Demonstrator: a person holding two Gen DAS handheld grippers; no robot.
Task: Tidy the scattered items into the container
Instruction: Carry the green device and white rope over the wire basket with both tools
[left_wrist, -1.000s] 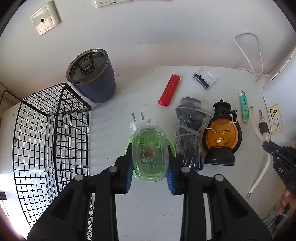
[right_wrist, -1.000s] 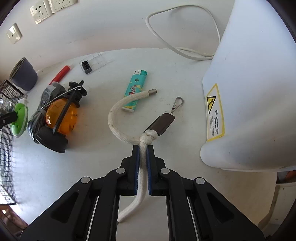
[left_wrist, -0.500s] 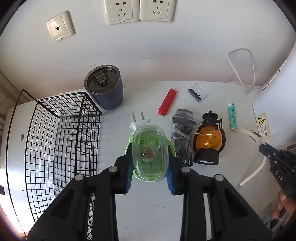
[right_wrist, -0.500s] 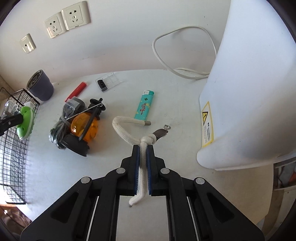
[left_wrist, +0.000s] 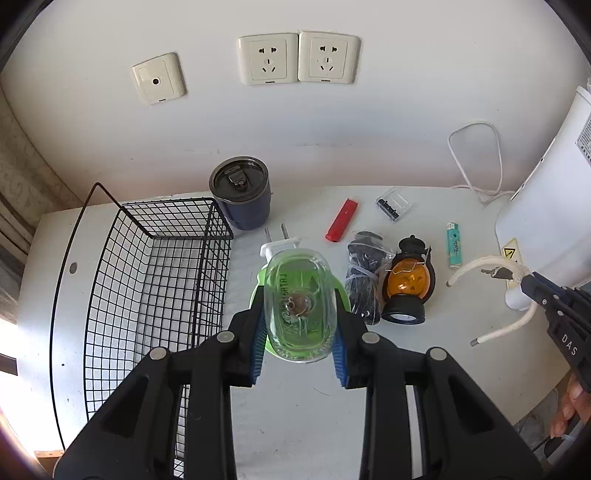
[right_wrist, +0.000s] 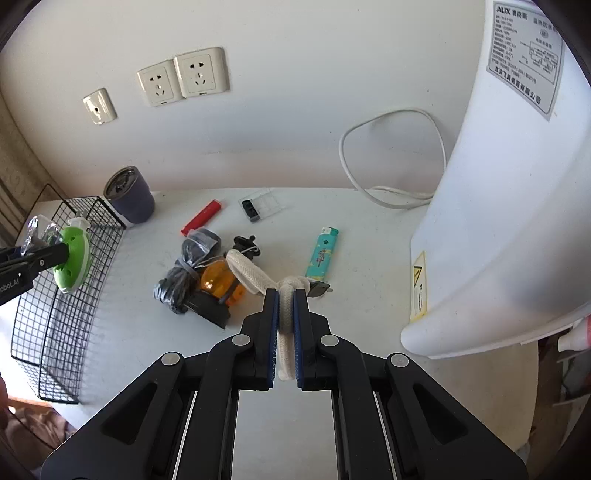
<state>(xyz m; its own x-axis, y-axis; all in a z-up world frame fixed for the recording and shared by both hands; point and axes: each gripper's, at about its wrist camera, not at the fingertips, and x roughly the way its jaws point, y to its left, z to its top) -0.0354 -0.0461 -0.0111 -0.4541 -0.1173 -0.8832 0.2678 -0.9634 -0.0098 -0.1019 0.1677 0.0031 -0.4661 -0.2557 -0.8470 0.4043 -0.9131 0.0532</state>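
Left wrist view: left gripper (left_wrist: 298, 345) fingers clamped on the green plug-in vaporizer (left_wrist: 297, 308), held in the air just right of the wire basket (left_wrist: 147, 280) at the table's (left_wrist: 288, 417) left edge. Long axis runs away from the camera, 2 prongs pointing at the wall. Clear reservoir text is mirrored, unreadable. Right gripper (left_wrist: 532, 282) enters at the right edge, body cut off, white rope (left_wrist: 480, 264) in it with the loose end hanging. Basket floor visible only here.

Right wrist view: right gripper (right_wrist: 285, 325) fingers narrow, pinching the rope (right_wrist: 251, 275) below its knot, lifted above the table. Rope hides part of the orange lantern (right_wrist: 216, 282); its metal clip is mostly hidden behind the right finger. Vaporizer (right_wrist: 72, 258) seen side-on over the basket's (right_wrist: 40, 325) near edge. Teal lighter (right_wrist: 322, 258) lies flat, pointing toward the wall.
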